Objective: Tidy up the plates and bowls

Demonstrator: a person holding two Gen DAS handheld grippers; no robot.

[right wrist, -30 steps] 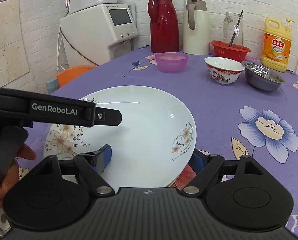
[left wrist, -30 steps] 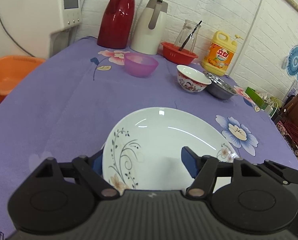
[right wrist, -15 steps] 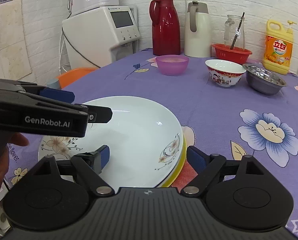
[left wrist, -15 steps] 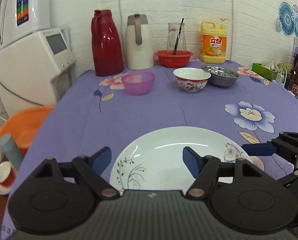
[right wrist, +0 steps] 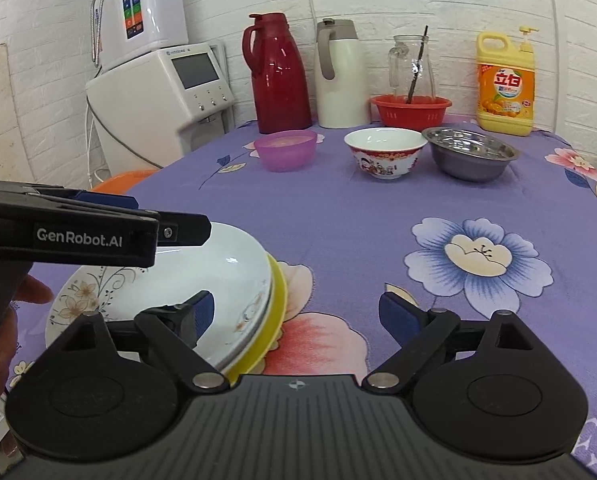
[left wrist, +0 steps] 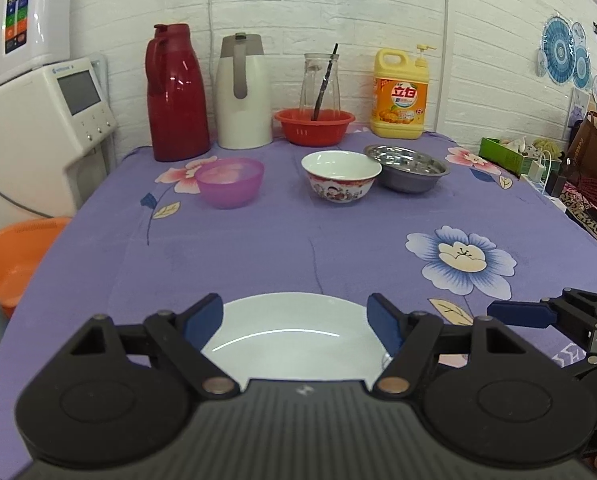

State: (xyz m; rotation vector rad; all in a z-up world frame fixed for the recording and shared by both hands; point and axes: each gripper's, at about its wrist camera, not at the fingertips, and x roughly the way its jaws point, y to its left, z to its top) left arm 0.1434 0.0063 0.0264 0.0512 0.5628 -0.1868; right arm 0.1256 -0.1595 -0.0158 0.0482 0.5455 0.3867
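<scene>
Both grippers have backed off since a second ago, when my left gripper (left wrist: 294, 320) had the white plate (left wrist: 294, 340) between its fingers; now it hovers over it, fingers spread, pinching nothing. That plate sits stacked on a yellow plate (right wrist: 276, 312) at the near edge of the table (right wrist: 358, 220). My right gripper (right wrist: 298, 312) is spread wide too, holding nothing. Purple bowl (left wrist: 229, 182), patterned bowl (left wrist: 340, 176) and steel bowl (left wrist: 406, 168) sit farther back.

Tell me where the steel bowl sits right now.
In both wrist views the steel bowl sits toward the table's far right, right beside the patterned china bowl, in front of the yellow detergent jug.
</scene>
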